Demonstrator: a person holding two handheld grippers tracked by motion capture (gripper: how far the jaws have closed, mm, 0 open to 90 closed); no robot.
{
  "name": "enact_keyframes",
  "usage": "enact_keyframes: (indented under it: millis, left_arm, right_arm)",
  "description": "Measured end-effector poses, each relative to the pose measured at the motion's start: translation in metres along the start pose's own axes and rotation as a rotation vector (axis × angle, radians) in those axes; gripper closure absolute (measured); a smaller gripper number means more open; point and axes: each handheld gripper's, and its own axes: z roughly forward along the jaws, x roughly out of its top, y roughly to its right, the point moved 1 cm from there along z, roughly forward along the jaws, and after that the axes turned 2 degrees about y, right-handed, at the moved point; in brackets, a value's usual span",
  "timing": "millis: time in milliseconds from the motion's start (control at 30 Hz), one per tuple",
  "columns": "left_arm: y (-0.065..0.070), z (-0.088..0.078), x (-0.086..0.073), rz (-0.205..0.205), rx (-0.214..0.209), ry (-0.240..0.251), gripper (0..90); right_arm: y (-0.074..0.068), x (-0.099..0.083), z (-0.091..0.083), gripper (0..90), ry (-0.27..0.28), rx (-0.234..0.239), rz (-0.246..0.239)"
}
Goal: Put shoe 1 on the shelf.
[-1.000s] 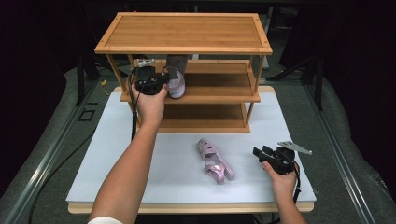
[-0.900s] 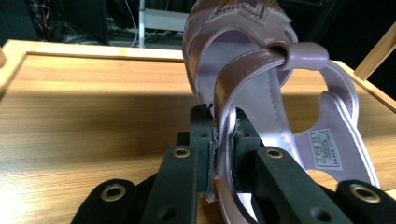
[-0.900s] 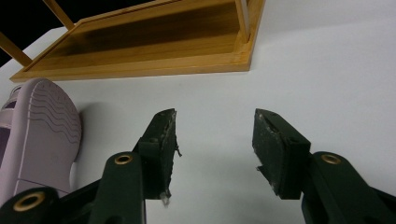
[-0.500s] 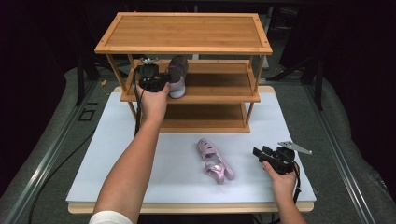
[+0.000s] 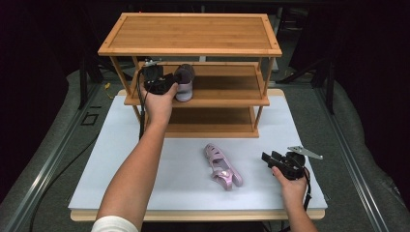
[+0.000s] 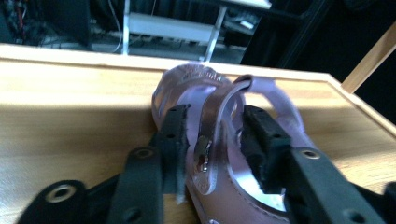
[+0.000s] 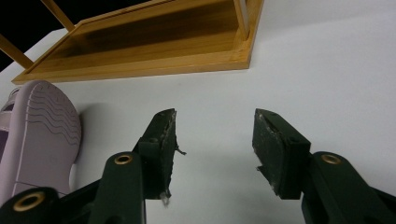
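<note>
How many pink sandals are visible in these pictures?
2. One sandal stands on the middle shelf of the wooden rack, between the left gripper's opened jaws. The other sandal lies on the white table, left of the right gripper.

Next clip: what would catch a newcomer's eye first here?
The three-tier wooden rack at the back of the white table stands out first. A pink sandal on the shelf sits on its middle shelf, between the jaws of the left hand-held gripper, which have just been opening around its strap. Its mate, the pink sandal on the table, lies in front of the rack, with the open, empty right hand-held gripper beside it.
</note>
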Motion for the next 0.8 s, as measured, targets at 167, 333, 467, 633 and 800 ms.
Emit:
enact_keyframes:
  millis: [167,333,467,633,800]
  left_arm:
    - [0.001,-0.016,0.001,0.041,-0.014,0.003,55.8]
    - [0.005,-0.043,0.001,0.117,-0.032,0.007,54.6]
    - [0.003,-0.063,-0.004,0.131,-0.068,0.025,54.2]
    - [-0.002,-0.078,-0.013,0.140,-0.101,-0.001,52.1]
    - [-0.014,-0.097,-0.032,0.152,-0.123,-0.011,51.9]
  right_arm:
    - [-0.002,0.000,0.000,49.4,0.004,-0.001,-0.012]
    - [-0.009,0.001,-0.003,49.1,0.010,-0.013,-0.065]
    - [-0.014,0.001,-0.003,48.9,0.012,-0.022,-0.103]
    - [-0.021,0.002,-0.002,48.5,0.005,-0.040,-0.162]
    - [-0.026,0.002,-0.002,48.3,0.005,-0.045,-0.203]
